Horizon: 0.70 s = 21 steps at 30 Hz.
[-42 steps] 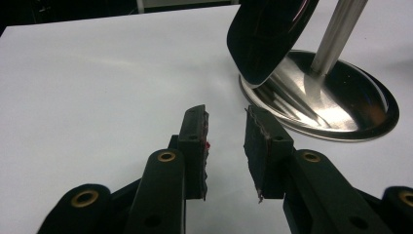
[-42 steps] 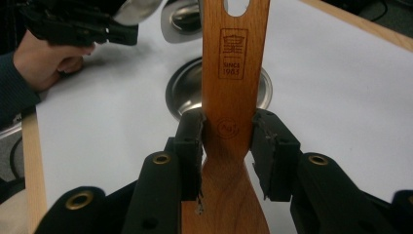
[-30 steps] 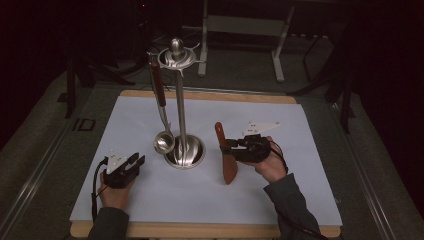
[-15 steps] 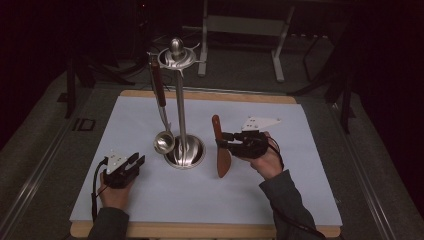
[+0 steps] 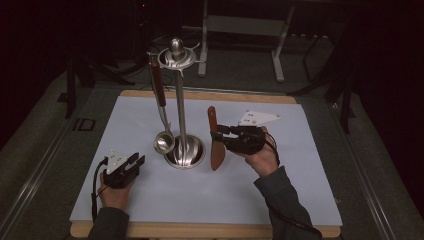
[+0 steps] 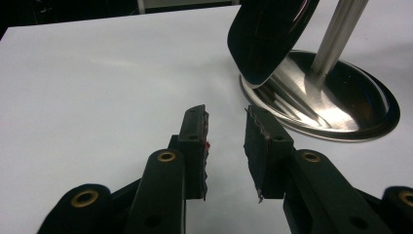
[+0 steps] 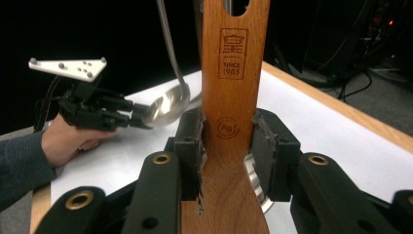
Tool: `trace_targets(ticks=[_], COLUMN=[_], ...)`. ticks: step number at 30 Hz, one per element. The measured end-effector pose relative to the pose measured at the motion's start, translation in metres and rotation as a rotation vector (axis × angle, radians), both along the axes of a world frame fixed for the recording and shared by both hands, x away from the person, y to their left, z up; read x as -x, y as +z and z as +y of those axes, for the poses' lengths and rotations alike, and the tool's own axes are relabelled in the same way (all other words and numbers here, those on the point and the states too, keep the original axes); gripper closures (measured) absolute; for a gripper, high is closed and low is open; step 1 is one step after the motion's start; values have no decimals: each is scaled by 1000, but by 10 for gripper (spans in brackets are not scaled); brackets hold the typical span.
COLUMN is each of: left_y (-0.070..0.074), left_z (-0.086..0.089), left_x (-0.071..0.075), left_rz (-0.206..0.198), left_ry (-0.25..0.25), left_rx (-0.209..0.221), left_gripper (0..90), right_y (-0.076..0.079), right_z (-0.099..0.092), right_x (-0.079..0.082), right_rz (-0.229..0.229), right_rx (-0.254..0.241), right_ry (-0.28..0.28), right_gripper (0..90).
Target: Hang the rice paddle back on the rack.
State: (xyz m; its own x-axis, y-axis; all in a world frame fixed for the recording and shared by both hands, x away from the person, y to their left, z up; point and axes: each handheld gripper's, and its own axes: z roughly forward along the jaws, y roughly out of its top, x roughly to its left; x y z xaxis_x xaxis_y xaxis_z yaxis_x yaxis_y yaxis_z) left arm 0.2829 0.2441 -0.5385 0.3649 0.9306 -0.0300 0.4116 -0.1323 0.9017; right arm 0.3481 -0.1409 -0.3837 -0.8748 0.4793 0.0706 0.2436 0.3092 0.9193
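On the left of the tabletop (image 5: 280,200), a pale matte sheet edged in light wood, the left tool (image 5: 131,164) rests low on the surface in the person's left hand (image 5: 114,192), a grey plate on top and a black cable trailing back. In the left gripper view its two black jaws, with ridged inner pads, stand apart with bare white surface between them, gripping nothing.

Just ahead of it hangs a polished steel ladle (image 5: 163,142), its round bowl mirror-bright and its slim shaft rising to a dark reddish handle hooked on the stand (image 5: 181,107). The stand is a straight chrome pole on a domed, glossy round base, topped by a ring with a knob finial.

Right of the base, the right tool (image 5: 220,136) is clamped on a wooden spatula (image 5: 217,145), held roughly upright with its broad rounded blade downward, just beside the stand's base. In the right gripper view the jaws press both edges of the smooth, warm-brown neck, which bears a burned stamp reading "SINCE 1903".
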Motion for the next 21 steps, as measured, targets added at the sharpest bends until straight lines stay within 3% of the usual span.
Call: trace_targets(ticks=[10,21], left_y=[0,0], left_z=[0,0], left_x=[0,0], left_rz=[-1,-2], left_ry=[0,2], left_rx=[3,6], left_gripper=[701,701], right_y=[17,38], right_z=[12,24], right_x=[2,7], right_rz=[-39,-85], right_rx=[-19,-24], right_ry=[-25,4], right_gripper=[662,663])
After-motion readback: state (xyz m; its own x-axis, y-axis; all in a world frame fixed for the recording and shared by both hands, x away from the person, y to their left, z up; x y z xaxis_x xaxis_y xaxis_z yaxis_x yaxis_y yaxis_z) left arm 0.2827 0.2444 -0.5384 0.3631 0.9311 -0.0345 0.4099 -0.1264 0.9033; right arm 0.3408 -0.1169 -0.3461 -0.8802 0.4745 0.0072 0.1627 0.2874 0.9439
